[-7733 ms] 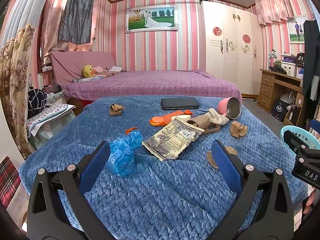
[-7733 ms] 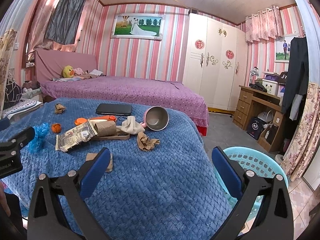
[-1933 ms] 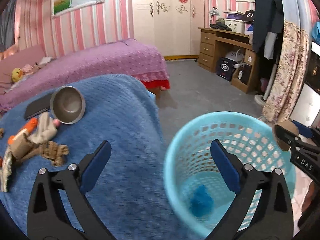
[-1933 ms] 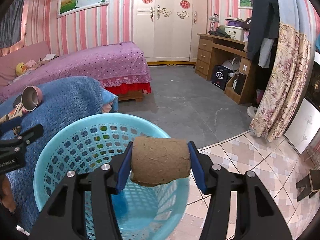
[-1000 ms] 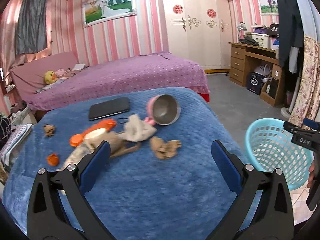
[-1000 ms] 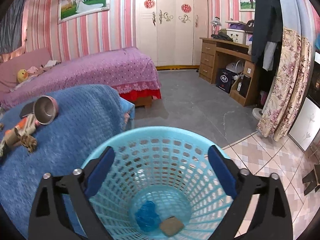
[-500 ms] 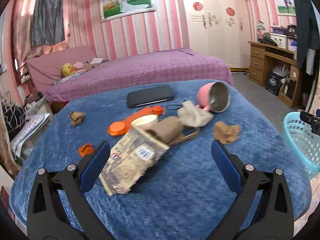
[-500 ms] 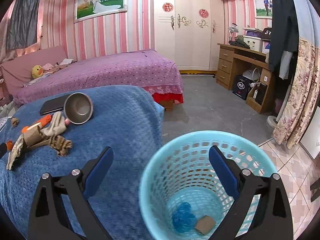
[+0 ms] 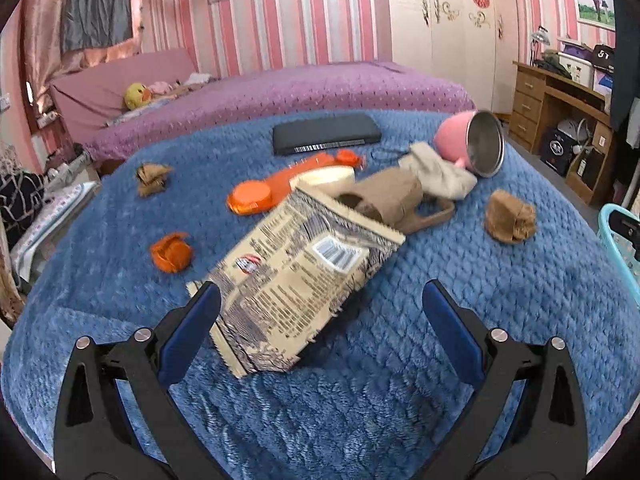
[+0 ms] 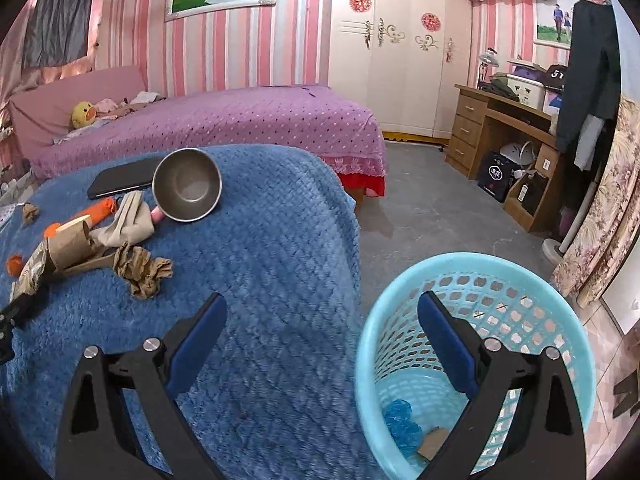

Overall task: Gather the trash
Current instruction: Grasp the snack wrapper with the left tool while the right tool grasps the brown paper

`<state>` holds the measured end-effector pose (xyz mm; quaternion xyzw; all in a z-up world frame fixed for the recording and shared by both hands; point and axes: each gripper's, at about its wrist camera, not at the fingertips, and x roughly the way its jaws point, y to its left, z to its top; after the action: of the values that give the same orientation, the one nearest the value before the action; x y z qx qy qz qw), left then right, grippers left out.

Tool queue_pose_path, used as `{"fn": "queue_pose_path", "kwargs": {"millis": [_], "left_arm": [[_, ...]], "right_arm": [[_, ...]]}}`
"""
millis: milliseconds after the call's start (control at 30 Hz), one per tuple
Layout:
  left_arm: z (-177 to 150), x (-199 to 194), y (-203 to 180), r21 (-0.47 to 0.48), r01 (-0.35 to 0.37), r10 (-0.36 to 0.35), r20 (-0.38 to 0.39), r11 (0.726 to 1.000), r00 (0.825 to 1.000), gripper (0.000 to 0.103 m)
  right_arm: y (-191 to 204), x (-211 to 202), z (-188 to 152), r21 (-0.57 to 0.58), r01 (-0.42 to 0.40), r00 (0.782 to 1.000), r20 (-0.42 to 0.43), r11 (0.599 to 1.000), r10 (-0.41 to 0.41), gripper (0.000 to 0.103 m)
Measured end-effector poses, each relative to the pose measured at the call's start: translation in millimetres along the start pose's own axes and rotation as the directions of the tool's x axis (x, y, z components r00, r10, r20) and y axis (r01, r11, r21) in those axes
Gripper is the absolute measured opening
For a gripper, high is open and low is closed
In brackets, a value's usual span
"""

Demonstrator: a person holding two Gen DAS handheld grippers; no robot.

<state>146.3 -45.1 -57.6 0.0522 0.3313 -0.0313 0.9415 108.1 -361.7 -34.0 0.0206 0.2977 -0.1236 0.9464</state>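
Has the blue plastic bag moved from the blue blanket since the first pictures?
Yes. The blue plastic bag now lies inside the light blue basket, on the floor beside the blanket-covered bed.

Even, soft indoor light, strong fisheye bending with dark corners, slight blur.

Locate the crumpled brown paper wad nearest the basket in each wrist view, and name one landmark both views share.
Left wrist: crumpled brown paper wad at right of centre on the blue blanket.
Right wrist: at left of centre.
Shared landmark: the tipped pink steel-lined cup, beyond the wad in both views.
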Motion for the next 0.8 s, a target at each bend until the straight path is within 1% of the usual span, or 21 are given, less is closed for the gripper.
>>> {"fn": "queue_pose_path", "kwargs": {"millis": [133, 233, 333, 467, 500, 533, 600, 667, 733, 800], "left_arm": [[1, 10, -3, 0.014, -0.017, 0.018, -0.042, 1.0, 0.999, 0.097], [3, 12, 1, 0.0, -0.008, 0.008, -0.053, 1.0, 0.999, 0.097], [5, 16, 9, -0.016, -0.018, 0.017, -0.067, 1.0, 0.998, 0.097], [8, 30, 22, -0.034, -0.022, 0.018, -0.122, 0.999, 0.992, 0.097], [8, 34, 27, -0.046, -0.021, 0.014, -0.135, 0.999, 0.991, 0.092], [9, 35, 29, -0.054, -0.017, 0.01, -0.141, 0.998, 0.99, 0.086], [9, 38, 37, -0.073, -0.013, 0.002, -0.149, 0.997, 0.989, 0.078], [10, 35, 46, -0.093, -0.012, -0.001, -0.14, 0.996, 0.99, 0.077], [11, 31, 52, -0.104, -0.011, -0.002, -0.122, 0.994, 0.992, 0.073], [12, 27, 58, -0.113, -0.016, 0.004, -0.104, 0.993, 0.995, 0.072]], "right_arm": [[5, 5, -1, -0.001, -0.012, 1.0, -0.014, 1.0, 0.012, 0.094], [11, 9, 0, -0.003, -0.021, 0.999, -0.026, 1.0, 0.021, 0.094], [21, 11, 2, -0.017, -0.035, 0.999, -0.027, 0.999, 0.035, 0.094], [39, 13, 5, -0.052, -0.063, 0.998, -0.029, 0.997, 0.061, 0.094], [43, 12, 5, -0.062, -0.068, 0.997, -0.029, 0.996, 0.066, 0.094], [47, 12, 5, -0.073, -0.074, 0.997, -0.03, 0.995, 0.072, 0.094], [58, 12, 4, -0.1, -0.089, 0.996, -0.034, 0.991, 0.087, 0.094], [68, 13, 4, -0.126, -0.104, 0.994, -0.04, 0.987, 0.099, 0.094], [75, 15, 3, -0.14, -0.116, 0.993, -0.048, 0.983, 0.111, 0.094], [85, 16, 3, -0.155, -0.138, 0.99, -0.058, 0.978, 0.13, 0.094]]}}
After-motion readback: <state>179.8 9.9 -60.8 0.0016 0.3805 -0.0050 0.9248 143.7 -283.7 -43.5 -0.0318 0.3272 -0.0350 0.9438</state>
